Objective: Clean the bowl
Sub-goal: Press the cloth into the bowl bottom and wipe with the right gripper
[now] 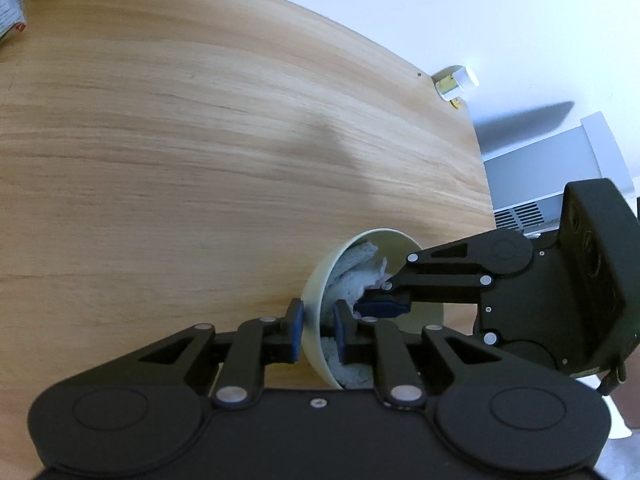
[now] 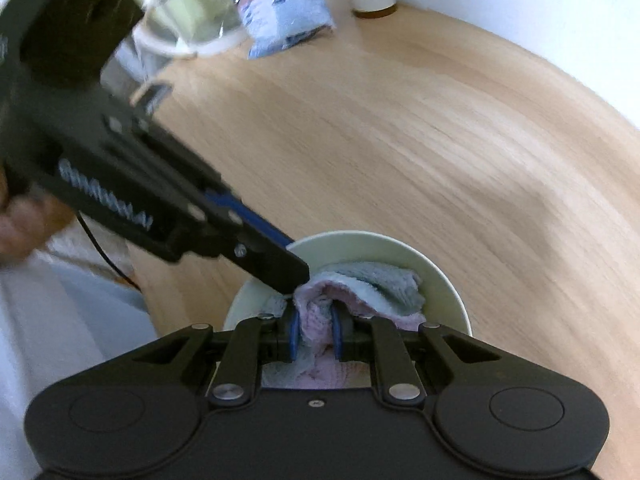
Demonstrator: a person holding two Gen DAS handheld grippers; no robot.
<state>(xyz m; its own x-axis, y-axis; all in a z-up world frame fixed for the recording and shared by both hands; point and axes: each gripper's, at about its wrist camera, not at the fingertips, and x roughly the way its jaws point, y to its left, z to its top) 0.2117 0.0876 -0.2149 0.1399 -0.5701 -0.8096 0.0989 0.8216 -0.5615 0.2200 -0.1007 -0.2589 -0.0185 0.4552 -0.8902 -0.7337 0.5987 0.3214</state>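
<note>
Left gripper (image 1: 316, 330) pinches bowl (image 1: 316, 292) rim, right gripper (image 2: 316, 334) clamps cloth (image 2: 376, 284) inside: wiping step; next, likely sweep remaining wall.

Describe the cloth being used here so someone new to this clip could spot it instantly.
Start at the wooden table, then find the pale bowl near its front edge. The cloth is bunched inside that bowl, pinched by the right tongs. It is the only soft, fluffy thing there, grey-blue on one face and pink on the other.
</note>
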